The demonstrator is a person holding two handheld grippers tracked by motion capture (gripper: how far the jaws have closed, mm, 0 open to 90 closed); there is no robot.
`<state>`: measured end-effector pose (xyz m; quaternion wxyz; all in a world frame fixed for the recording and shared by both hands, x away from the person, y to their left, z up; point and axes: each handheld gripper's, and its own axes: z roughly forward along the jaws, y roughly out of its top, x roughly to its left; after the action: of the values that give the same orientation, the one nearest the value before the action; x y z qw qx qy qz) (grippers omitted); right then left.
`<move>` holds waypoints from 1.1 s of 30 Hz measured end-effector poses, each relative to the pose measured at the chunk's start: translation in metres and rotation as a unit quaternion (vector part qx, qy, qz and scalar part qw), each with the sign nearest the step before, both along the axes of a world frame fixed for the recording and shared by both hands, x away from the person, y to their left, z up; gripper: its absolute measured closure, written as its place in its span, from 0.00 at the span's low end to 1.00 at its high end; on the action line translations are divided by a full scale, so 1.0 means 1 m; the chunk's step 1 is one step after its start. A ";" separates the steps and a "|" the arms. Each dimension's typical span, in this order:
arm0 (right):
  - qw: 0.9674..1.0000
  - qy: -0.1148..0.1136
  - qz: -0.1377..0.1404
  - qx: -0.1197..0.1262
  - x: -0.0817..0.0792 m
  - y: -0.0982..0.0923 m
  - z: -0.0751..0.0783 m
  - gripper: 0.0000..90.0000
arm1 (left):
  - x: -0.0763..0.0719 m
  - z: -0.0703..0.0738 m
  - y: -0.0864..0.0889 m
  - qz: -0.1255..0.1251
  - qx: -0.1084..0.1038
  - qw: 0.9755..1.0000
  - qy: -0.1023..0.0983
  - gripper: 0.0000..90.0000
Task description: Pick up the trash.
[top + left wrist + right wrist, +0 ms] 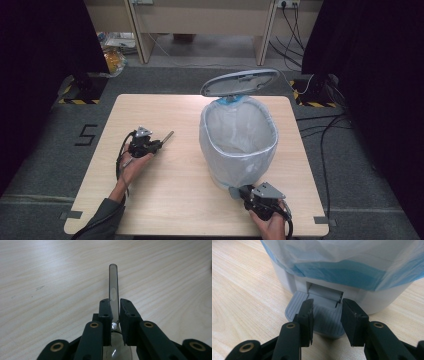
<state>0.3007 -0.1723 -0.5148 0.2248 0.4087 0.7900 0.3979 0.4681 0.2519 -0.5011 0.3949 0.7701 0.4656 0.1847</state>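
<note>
A white pedal bin (240, 145) lined with a pale blue bag (352, 272) stands right of the table's middle, its grey lid (240, 82) raised. The grey ribbed pedal (324, 320) sticks out at the bin's near base. My right gripper (327, 305) is open, its jaws lying on top of the pedal; in the high view it (246, 192) sits at the bin's foot. My left gripper (115, 302) is shut on a metal spoon (113, 282), handle pointing forward and bowl back between the jaws. It (155, 145) hovers over the table's left part, well away from the bin.
The wooden table (150, 110) has bare room left and front of the bin. Beyond it lie grey floor with a "5" mark (86, 135), cables (325, 130) at the right, and a desk (200, 25) at the back.
</note>
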 end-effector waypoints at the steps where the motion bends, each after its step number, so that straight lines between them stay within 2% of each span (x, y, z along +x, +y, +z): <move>1: 1.000 0.000 0.000 0.000 0.000 0.000 0.000 0.69 | -0.002 0.002 0.000 -0.003 -0.002 1.000 -0.001 0.89; 8: 1.000 0.000 0.000 -0.001 0.000 0.000 0.000 0.69 | -0.016 0.022 -0.001 -0.026 -0.020 0.999 -0.011 0.89; 16: 1.000 0.000 0.001 -0.001 0.000 0.000 0.000 0.69 | -0.029 0.038 -0.002 -0.038 -0.027 0.999 -0.027 0.89; 26: 1.000 0.000 0.000 -0.001 0.000 0.000 0.000 0.69 | -0.048 0.052 0.001 -0.051 -0.043 0.997 -0.039 0.89; 33: 1.000 0.000 0.001 -0.001 0.000 0.000 0.000 0.69 | -0.057 0.055 0.005 -0.051 -0.053 0.996 -0.047 0.89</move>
<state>0.3010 -0.1722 -0.5146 0.2250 0.4081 0.7906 0.3972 0.4111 0.2572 -0.4461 0.4655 0.7615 0.4158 0.1748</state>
